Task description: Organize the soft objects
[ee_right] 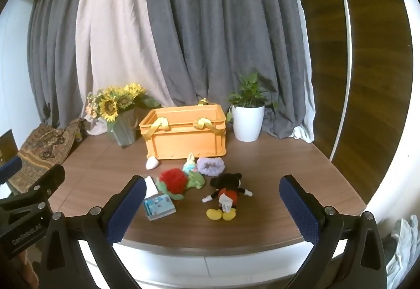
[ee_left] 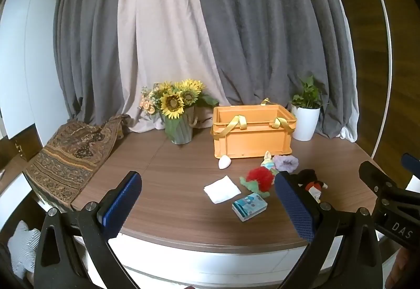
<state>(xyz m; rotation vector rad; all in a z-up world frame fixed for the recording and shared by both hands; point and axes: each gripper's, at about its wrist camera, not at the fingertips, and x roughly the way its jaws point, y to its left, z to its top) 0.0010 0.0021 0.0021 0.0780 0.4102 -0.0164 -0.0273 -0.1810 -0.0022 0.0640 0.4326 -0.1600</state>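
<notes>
An orange crate (ee_left: 253, 140) (ee_right: 185, 143) with yellow strap handles stands at the back of the wooden table. In front of it lie a white folded cloth (ee_left: 222, 188), a blue tissue pack (ee_left: 249, 206) (ee_right: 159, 206), a red and green plush (ee_left: 258, 178) (ee_right: 178, 181), a purple scrunchie (ee_left: 286, 163) (ee_right: 211, 166), a small pastel toy (ee_right: 189, 165), a white egg-shaped piece (ee_left: 225, 162) (ee_right: 151, 163) and a mouse plush (ee_right: 225, 195) (ee_left: 312, 182). My left gripper (ee_left: 208, 206) and my right gripper (ee_right: 212, 206) hover open before the table's front edge, holding nothing.
A sunflower bouquet in a grey pot (ee_left: 178, 110) (ee_right: 119, 115) stands left of the crate, a white potted plant (ee_left: 307, 115) (ee_right: 248, 115) to its right. A patterned cloth (ee_left: 68, 155) drapes over the table's left end. Grey and pale curtains hang behind.
</notes>
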